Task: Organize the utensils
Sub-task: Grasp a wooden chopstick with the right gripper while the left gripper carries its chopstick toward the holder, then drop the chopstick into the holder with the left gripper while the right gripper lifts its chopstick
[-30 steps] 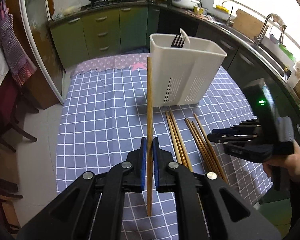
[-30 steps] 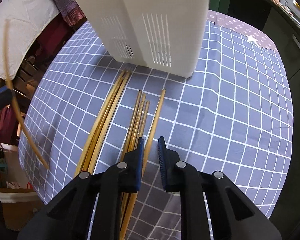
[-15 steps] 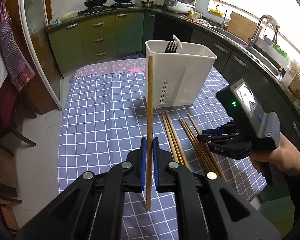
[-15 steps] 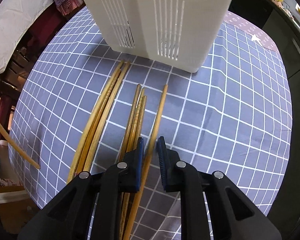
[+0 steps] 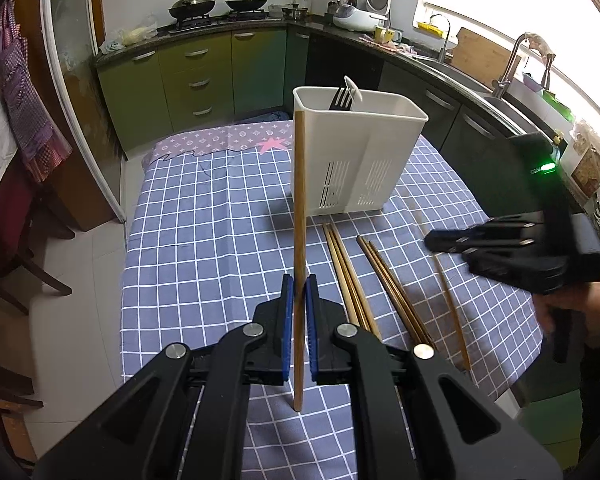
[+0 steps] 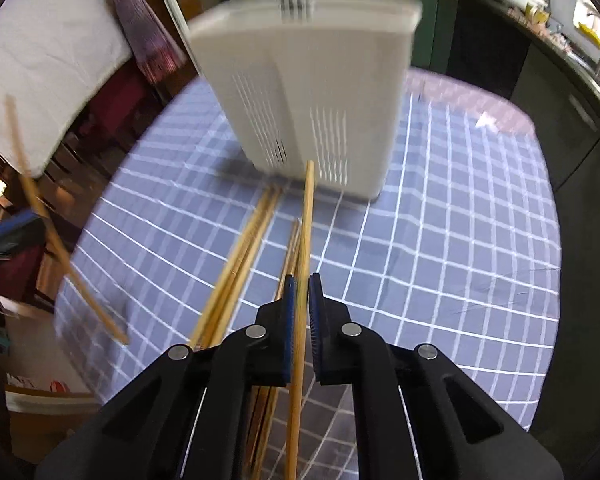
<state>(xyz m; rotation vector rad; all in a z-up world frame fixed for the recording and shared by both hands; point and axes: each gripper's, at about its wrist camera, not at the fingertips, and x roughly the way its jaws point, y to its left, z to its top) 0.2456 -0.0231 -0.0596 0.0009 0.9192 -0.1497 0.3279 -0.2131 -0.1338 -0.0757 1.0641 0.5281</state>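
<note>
My left gripper (image 5: 297, 292) is shut on a wooden chopstick (image 5: 299, 208) and holds it upright above the checked tablecloth (image 5: 204, 240), in front of the white utensil holder (image 5: 364, 160). My right gripper (image 6: 302, 294) is shut on another wooden chopstick (image 6: 306, 224) and has it lifted, pointing toward the holder (image 6: 320, 92). The right gripper also shows in the left wrist view (image 5: 512, 248). Several chopsticks (image 5: 352, 276) lie on the cloth before the holder. A fork (image 5: 340, 98) and a white spoon (image 5: 354, 88) stand in the holder.
The table's right edge (image 5: 516, 376) is close to the right gripper. Green kitchen cabinets (image 5: 196, 80) and a counter with a sink (image 5: 512, 68) run behind. Chairs (image 5: 8, 240) stand left of the table.
My right gripper has closed on a chopstick and lifted it off the cloth, rising and tilting toward the holder. My left gripper has kept its chopstick upright and pulled back a little.
</note>
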